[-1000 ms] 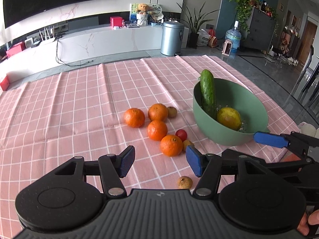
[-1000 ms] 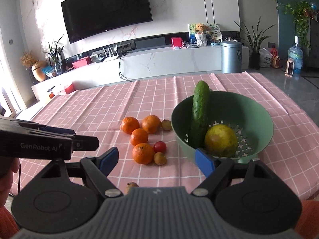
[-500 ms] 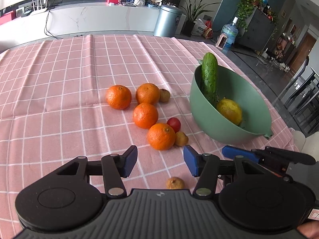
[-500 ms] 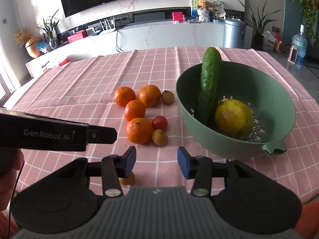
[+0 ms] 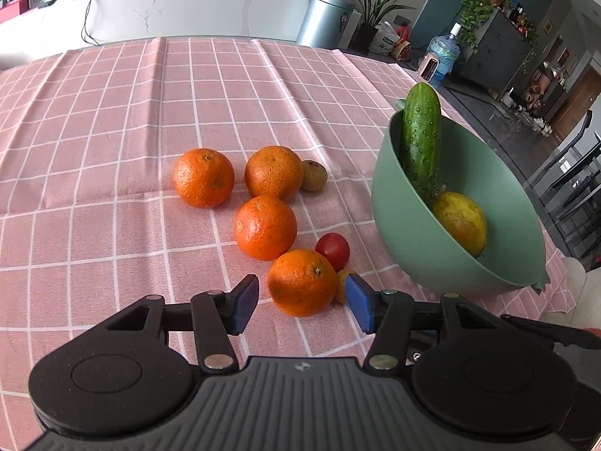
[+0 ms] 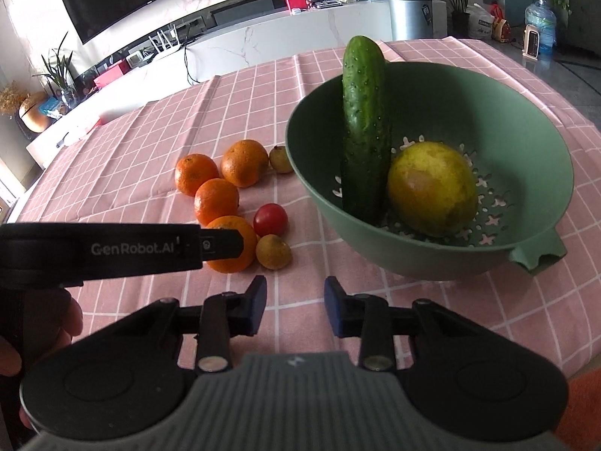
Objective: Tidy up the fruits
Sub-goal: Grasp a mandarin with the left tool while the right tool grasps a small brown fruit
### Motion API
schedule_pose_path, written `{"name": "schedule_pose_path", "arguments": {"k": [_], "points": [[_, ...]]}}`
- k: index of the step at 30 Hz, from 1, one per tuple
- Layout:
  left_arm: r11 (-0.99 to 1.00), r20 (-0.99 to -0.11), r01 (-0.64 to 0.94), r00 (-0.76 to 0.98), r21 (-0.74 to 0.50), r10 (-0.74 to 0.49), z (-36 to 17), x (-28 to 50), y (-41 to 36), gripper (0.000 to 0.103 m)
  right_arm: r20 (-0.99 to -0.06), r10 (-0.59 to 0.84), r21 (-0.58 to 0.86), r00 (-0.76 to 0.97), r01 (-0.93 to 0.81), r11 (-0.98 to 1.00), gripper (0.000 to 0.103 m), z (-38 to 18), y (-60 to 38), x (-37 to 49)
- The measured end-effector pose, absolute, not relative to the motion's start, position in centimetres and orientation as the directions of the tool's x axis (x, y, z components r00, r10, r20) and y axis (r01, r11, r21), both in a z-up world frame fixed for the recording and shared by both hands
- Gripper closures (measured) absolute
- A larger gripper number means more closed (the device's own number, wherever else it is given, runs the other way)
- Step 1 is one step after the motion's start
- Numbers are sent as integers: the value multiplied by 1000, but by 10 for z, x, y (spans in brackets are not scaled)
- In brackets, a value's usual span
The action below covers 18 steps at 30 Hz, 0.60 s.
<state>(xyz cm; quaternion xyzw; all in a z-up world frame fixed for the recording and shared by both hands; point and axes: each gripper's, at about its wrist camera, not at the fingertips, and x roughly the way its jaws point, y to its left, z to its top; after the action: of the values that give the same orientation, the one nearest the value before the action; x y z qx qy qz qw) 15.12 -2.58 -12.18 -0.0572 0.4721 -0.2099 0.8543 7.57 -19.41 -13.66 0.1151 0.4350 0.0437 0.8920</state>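
Note:
Several oranges lie on the pink checked cloth. The nearest orange (image 5: 302,282) sits between the pads of my open left gripper (image 5: 302,306), untouched. A red tomato (image 5: 332,251) and a small yellow fruit (image 5: 341,282) lie beside it. A green colander bowl (image 5: 432,263) at the right holds a cucumber (image 5: 420,146) and a yellow fruit (image 5: 460,221). In the right wrist view my right gripper (image 6: 295,306) is open and empty above the cloth, near the bowl (image 6: 443,263). The left gripper's body (image 6: 112,250) covers part of the nearest orange (image 6: 231,259).
A small brown fruit (image 5: 313,175) lies beside the far oranges. The table's right edge runs just past the bowl. Beyond the table stand a white counter, a metal bin (image 5: 326,18) and plants.
My left gripper has moved forward and down so its open pads now flank the nearest orange. My right gripper's jaws have narrowed and it has moved closer to the bowl.

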Motion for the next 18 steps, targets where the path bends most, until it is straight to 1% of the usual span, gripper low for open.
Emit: {"name": "schedule_pose_path", "arguments": {"k": [3,4,5,6,10,18], "points": [[902,-785,299,453,-312,-422,-126,154,-27,41,-767,181,241,615,15,970,75,-138,-192,78],[901,-785,299,452,-314,-424,-127,154,-26,44,-767,184,242,615,12,970,75,-138,-191,79],[900,-784,298,452,-317,-426,-128,156,-26,52,-768,186,243,613,10,970,75,-139,-191,79],[897,-781,300,451,-325,-433,-129,156,-25,55,-768,186,243,613,10,970,75,-139,-191,80],[893,-775,289,448,-345,-445,-129,157,-21,56,-761,195,243,619,-7,970,75,-137,-188,78],[912,-791,253,457,-322,-406,-113,139,-3,57,-743,235,246,627,-72,967,75,-133,-182,73]]}}
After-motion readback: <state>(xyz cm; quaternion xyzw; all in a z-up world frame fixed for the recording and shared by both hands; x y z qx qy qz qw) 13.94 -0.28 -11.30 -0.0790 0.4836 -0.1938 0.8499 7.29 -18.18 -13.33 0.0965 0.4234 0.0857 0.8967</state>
